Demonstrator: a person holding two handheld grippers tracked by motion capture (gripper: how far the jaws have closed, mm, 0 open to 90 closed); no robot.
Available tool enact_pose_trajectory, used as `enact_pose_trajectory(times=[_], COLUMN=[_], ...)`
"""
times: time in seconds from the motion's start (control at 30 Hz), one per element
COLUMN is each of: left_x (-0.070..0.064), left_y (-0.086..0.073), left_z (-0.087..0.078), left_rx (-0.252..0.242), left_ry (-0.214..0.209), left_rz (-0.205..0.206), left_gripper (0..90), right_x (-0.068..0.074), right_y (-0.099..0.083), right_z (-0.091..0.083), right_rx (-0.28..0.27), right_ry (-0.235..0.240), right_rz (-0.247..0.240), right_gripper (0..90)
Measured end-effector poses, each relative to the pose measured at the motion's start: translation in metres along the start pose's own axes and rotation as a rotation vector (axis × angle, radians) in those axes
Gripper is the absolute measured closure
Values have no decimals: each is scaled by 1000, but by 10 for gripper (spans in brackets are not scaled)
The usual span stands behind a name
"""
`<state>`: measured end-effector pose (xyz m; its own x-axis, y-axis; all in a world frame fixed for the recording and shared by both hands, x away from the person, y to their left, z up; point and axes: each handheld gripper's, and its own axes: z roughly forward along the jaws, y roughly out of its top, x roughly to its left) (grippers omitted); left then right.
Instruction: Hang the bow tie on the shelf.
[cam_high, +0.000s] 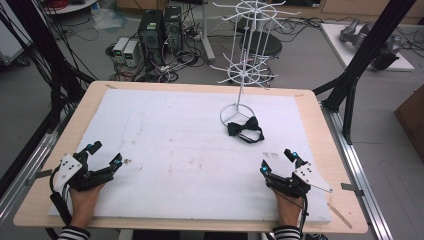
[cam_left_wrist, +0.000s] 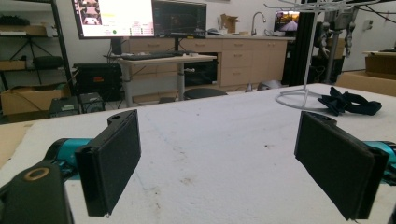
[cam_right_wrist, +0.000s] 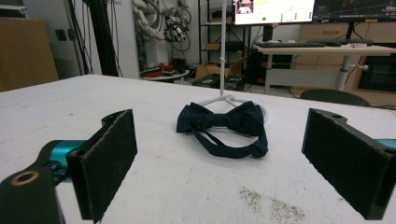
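White-padded table (cam_high: 165, 150): dark bow tie (cam_high: 245, 129) lying loose beside wire rack (cam_high: 242, 75), likely awaiting hanging. Left tool (cam_high: 106, 154) and right tool (cam_high: 275, 160) rest apart, jaws spread, empty.

No lettering, brand, number or sign can be read anywhere. The lit computer monitors (cam_left_wrist: 113, 17) at the far left of the left gripper view, and the one (cam_right_wrist: 273, 10) at the far right of the right gripper view, are too blurred.
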<state>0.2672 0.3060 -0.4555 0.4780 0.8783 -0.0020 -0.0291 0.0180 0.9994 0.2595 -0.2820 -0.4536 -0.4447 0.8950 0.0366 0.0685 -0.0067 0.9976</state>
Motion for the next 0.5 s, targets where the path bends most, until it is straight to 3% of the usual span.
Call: enact_pose_trajectory(times=[0.5], left_x=[0], left_y=[0], left_z=[0], left_rx=[2], left_ry=[2], left_rz=[-1], left_gripper=[149], right_x=[0], right_y=[1], right_z=[1], right_rx=[9], right_ry=[-17], right_rz=[6], right_gripper=[92])
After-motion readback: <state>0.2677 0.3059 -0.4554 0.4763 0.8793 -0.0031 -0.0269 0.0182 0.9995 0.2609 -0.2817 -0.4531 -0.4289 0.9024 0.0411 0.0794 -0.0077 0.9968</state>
